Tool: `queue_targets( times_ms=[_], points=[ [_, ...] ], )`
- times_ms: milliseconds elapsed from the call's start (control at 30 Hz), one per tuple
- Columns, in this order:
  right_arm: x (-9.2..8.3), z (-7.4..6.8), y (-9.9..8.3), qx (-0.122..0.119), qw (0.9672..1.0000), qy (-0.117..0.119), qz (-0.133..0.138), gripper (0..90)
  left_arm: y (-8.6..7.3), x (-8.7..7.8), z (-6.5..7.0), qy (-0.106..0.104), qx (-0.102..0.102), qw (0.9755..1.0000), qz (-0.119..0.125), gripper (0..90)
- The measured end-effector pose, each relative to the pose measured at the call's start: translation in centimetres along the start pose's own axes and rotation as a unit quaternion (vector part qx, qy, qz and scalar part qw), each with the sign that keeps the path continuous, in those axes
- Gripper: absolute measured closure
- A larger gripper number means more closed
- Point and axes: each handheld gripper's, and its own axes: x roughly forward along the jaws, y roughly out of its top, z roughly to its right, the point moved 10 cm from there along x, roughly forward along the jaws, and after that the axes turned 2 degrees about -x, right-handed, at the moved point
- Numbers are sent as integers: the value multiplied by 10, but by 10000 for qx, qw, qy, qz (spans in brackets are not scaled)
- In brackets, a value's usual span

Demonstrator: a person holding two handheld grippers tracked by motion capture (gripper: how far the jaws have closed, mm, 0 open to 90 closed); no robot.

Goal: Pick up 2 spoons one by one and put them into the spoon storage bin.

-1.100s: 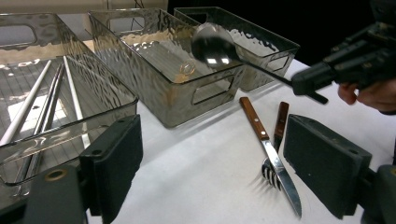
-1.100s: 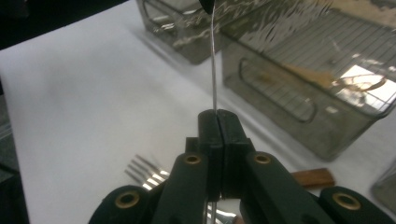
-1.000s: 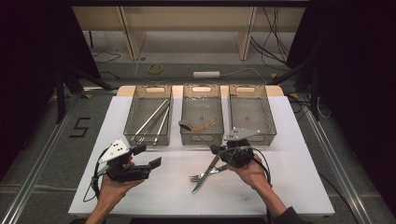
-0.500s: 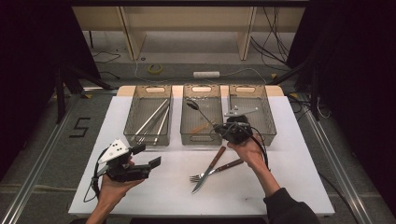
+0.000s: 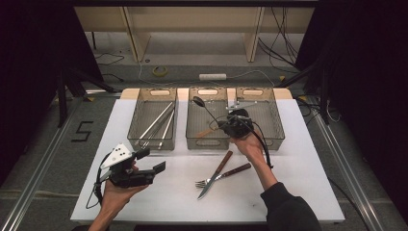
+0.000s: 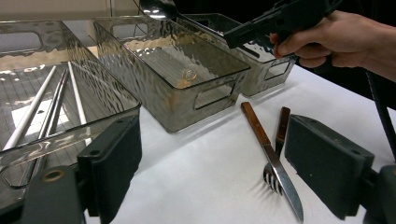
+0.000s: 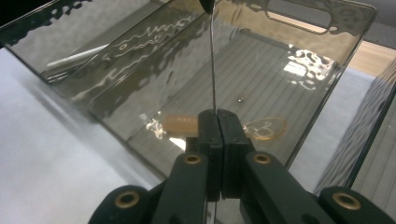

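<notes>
A white table [image 5: 159,192] stands on a grey floor in a dark room with black curtains at both sides and a pale wooden frame behind it. Three clear bins sit in a row at the table's far edge. The middle bin [image 5: 208,139] serves as the landmark here. The right gripper [image 5: 230,126] hangs over the middle bin's right wall, its jaws pressed tight on the thin handle of a spoon [image 5: 204,107]. The spoon slants up over the middle bin, bowl at the top, and a wooden-handled piece lies on the bin's floor beneath. A knife [image 5: 215,175] and a fork [image 5: 222,176] lie crossed on the table in front of the middle bin. The left gripper [image 5: 155,161], to the front left of the middle bin, has its jaws wide apart with nothing between them. The bin to its left [image 5: 153,119] holds long metal rods.
</notes>
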Motion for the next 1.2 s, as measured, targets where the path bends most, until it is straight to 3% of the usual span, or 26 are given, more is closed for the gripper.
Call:
queue_targets(
  times_ms=[767,967,1033,1200],
  points=[
    [34,12,1,213,9989,-235,-332,900,0,0,-1,10,-27,10000,-17,183],
    [39,10,1,256,9987,-200,-401,896,0,0,-1,17,-36,10000,-18,183],
    [40,10,0,298,9987,-163,-389,883,0,0,-1,12,-35,10000,-27,183],
    [33,7,4,364,9990,68,-236,741,-1,-1,-2,26,-43,10000,-31,183]
  ],
)
